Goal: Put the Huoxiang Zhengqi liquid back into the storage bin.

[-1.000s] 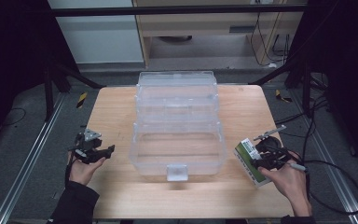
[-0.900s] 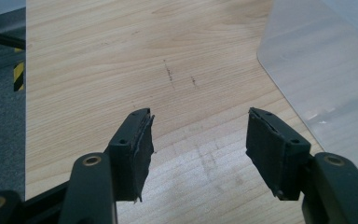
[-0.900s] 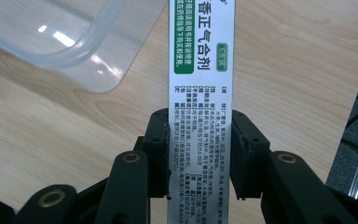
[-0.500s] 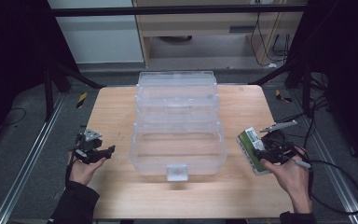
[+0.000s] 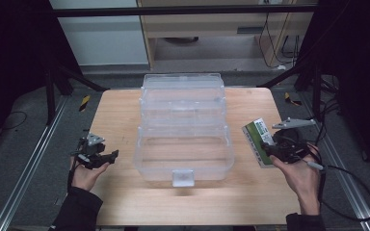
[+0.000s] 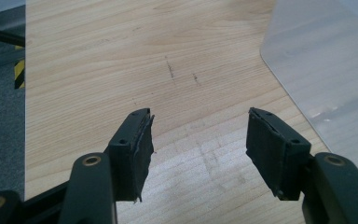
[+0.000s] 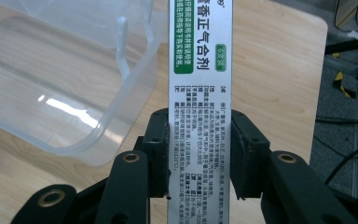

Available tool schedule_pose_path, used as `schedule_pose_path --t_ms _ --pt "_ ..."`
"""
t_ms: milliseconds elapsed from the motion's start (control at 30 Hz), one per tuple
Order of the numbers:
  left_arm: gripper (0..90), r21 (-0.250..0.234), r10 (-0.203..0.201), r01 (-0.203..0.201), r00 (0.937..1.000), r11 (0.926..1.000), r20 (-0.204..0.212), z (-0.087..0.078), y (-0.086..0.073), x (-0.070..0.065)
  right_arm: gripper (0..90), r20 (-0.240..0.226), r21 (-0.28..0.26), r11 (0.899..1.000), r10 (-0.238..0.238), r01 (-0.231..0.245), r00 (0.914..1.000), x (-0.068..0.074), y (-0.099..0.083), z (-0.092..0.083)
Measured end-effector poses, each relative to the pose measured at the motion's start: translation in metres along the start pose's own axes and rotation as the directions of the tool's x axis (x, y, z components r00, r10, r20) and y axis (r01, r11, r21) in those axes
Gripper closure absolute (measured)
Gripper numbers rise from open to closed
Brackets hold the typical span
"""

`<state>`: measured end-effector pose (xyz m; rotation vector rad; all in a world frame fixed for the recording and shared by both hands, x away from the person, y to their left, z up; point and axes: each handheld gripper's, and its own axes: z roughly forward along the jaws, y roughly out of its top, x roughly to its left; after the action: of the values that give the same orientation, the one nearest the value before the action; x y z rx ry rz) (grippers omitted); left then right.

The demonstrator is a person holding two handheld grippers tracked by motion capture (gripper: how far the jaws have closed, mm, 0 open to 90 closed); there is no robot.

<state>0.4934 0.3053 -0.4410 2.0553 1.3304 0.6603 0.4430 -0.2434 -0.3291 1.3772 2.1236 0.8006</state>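
Nearest to us, our right gripper [image 7: 200, 154] pinches a flat silver-and-green cardboard medicine box [image 7: 200, 93] between both pads, just above the desk's right edge. Its green band carries white Chinese characters, with a small green oval tag and dense black Chinese print below; we cannot read the small print. Our left gripper [image 6: 198, 149] hangs near the light wooden desk's [image 5: 120, 106] left edge, its fingers spread with nothing between them. Farther in, at the desk's middle, stands a clear plastic stepped storage box [image 5: 183, 125], open, reaching toward the far edge.
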Motion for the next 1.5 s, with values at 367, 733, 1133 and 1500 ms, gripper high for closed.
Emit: schedule_pose_path --t_ms 367,733,1133,1500 --pt "40.1 -0.002 -0.009 0.009 0.9999 1.0000 -0.004 0.000 0.000 0.000 64.0 -0.027 -0.085 0.996 -0.038 0.035 0.9989 0.002 0.012 -0.009" --pt "40.0 0.003 -0.009 0.009 1.0000 1.0000 -0.003 0.001 -0.001 0.001 64.2 -0.112 -0.160 0.983 -0.112 0.093 0.9874 0.009 0.027 -0.016" --pt "39.9 0.005 -0.009 0.009 0.9999 0.9999 -0.005 0.001 -0.001 0.001 64.3 -0.236 -0.192 0.964 -0.229 0.186 0.9443 0.023 0.048 -0.011" --pt "39.9 0.013 -0.007 0.007 1.0000 0.9999 -0.005 0.004 -0.002 0.000 64.2 -0.342 -0.212 0.947 -0.304 0.242 0.8894 0.024 0.057 -0.001"
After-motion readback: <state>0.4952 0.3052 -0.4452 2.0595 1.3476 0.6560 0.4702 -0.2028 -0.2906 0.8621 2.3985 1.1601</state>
